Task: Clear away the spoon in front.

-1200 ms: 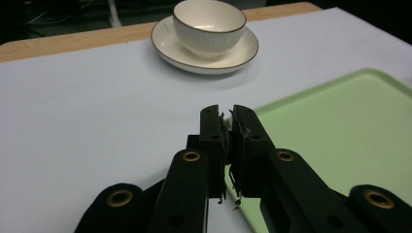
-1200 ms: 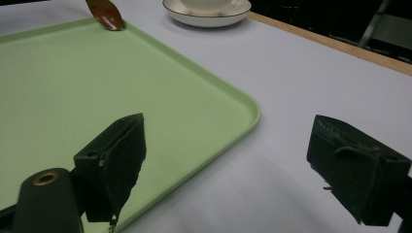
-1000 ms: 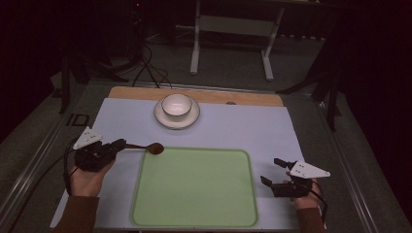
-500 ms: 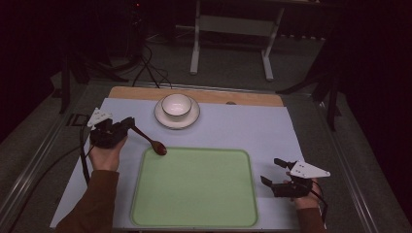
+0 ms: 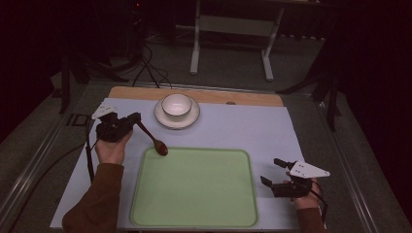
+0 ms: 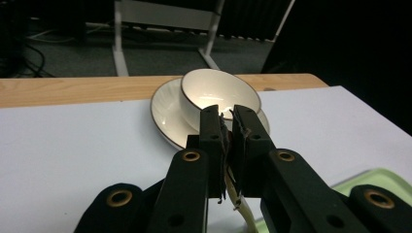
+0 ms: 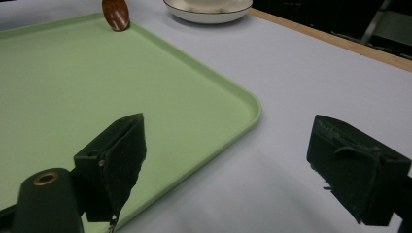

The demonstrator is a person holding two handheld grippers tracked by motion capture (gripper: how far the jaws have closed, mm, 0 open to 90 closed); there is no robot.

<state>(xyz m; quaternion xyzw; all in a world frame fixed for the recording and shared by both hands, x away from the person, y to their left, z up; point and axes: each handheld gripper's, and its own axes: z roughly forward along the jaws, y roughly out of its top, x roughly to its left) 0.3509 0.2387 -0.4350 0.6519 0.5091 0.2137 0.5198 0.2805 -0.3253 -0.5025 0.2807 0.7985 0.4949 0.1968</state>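
Slanting down from the left gripper (image 5: 130, 119), a dark wooden spoon (image 5: 154, 140) is clamped by its handle between jaws drawn nearly together, bowl end lowest and poised at the far left corner of the green tray (image 5: 194, 187); from the right gripper view the spoon's brown bowl (image 7: 115, 14) sits right at the tray's rim (image 7: 214, 77). Just beyond the left gripper: one white bowl (image 5: 176, 105) on a white saucer (image 5: 165, 119), centred near the far edge of the pale blue mat (image 5: 252, 131). Right gripper (image 5: 276, 173), beside the tray's near right corner: jaws spread wide, holding nothing. Wooden tabletop strip (image 5: 252, 98) behind the mat; metal stand (image 5: 233, 34) on the floor beyond.
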